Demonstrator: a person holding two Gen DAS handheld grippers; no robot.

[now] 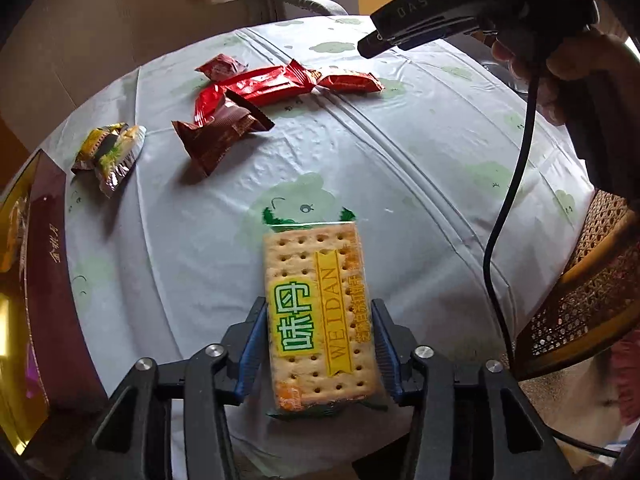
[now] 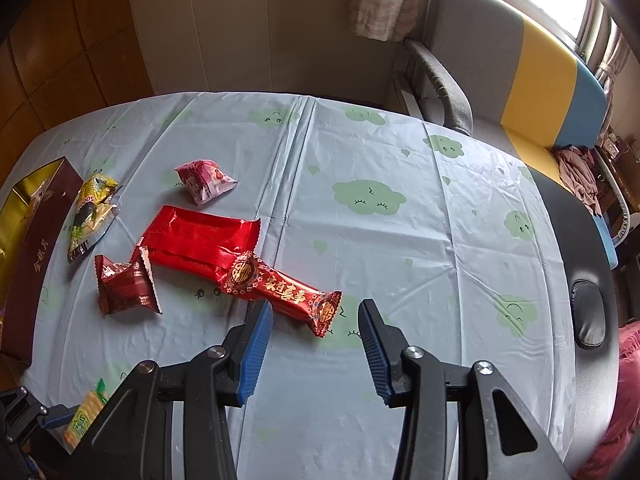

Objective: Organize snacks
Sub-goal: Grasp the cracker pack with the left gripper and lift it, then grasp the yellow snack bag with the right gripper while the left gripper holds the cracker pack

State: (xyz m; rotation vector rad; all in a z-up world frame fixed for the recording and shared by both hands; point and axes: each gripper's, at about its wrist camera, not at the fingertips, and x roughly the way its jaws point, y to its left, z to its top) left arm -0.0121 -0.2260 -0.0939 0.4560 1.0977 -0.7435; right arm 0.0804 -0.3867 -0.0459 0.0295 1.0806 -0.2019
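the left gripper (image 1: 318, 344) has its blue pads against both long sides of the cracker pack (image 1: 318, 312), which runs lengthwise straight out from the fingers, low over the tablecloth (image 1: 420, 184). the box (image 1: 48, 280) lies to its left. the right gripper (image 2: 316, 348) hangs empty, part open, over the long red bar (image 2: 280, 292). the pack is clear-wrapped, with green lettering and a yellow band.

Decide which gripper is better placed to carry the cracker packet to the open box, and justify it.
Left. The left gripper already straddles the cracker packet, with the box beside it. The right gripper hangs empty over the red bar.
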